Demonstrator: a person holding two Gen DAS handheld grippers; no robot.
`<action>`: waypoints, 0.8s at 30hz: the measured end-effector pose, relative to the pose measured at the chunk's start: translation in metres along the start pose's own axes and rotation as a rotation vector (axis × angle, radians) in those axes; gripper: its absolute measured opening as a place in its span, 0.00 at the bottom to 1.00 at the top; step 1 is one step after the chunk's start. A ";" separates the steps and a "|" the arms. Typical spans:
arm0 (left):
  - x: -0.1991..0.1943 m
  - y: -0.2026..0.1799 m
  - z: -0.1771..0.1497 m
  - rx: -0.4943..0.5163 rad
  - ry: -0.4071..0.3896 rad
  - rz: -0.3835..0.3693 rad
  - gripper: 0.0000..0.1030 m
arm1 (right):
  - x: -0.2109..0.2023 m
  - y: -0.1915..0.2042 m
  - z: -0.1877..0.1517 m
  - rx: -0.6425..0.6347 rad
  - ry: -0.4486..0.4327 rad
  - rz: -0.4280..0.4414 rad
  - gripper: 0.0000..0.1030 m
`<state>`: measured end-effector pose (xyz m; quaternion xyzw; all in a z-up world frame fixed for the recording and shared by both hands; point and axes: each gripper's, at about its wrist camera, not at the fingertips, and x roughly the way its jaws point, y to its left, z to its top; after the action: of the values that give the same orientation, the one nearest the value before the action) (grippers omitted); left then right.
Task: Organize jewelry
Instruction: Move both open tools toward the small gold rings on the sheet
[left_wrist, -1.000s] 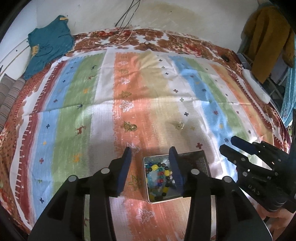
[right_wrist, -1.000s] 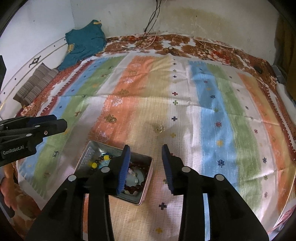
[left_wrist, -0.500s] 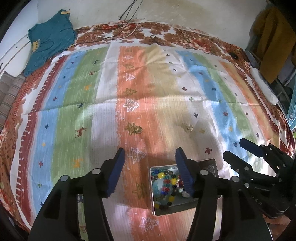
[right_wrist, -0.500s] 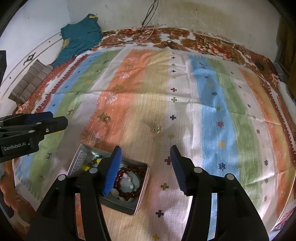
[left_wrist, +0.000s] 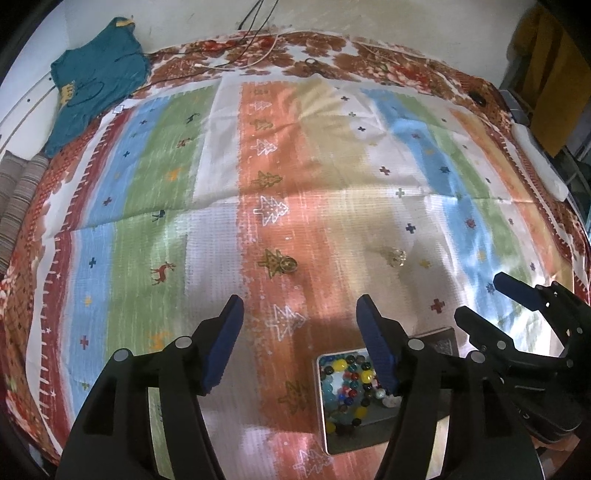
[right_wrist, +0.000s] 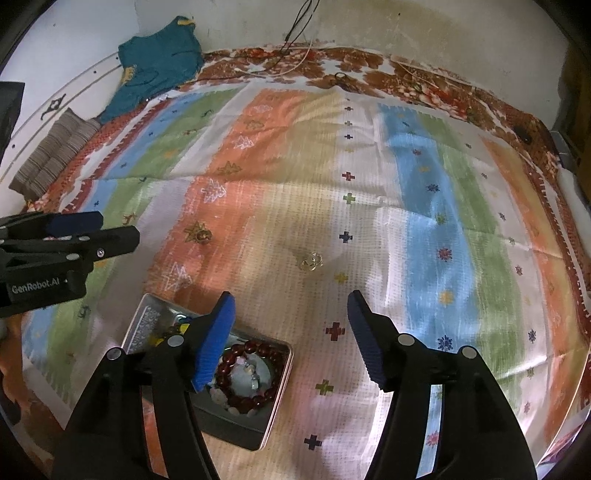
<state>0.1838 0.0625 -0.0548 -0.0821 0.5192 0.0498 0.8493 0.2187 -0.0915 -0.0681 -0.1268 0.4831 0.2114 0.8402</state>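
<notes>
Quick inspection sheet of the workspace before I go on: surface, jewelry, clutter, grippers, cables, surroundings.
Surface: striped cloth spread flat, creased.
Job's things: open tin holds a dark red bead bracelet and a multicoloured bead strand; clear ring and gold ring lie loose on the cloth.
Clutter: teal garment, striped folded fabric.
Grippers: left gripper and right gripper open, jaws just been opening, nothing between them.
Cables: wires at the far wall.
Surroundings: stained wall.

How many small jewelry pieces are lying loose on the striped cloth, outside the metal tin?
2. A gold ring lies on the orange stripe, and a clear, glittering piece lies on the pale stripe beyond the right gripper. Others may be hidden behind the grippers.
</notes>
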 end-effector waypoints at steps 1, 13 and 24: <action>0.002 0.001 0.001 -0.001 0.003 0.003 0.62 | 0.002 0.000 0.001 0.000 0.005 0.000 0.63; 0.027 -0.001 0.013 0.016 0.043 0.030 0.63 | 0.031 -0.010 0.011 0.008 0.053 -0.018 0.67; 0.054 -0.002 0.020 0.030 0.093 0.042 0.63 | 0.056 -0.019 0.016 0.033 0.105 -0.005 0.67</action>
<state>0.2264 0.0640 -0.0940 -0.0606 0.5606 0.0557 0.8240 0.2645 -0.0889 -0.1082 -0.1252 0.5295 0.1943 0.8162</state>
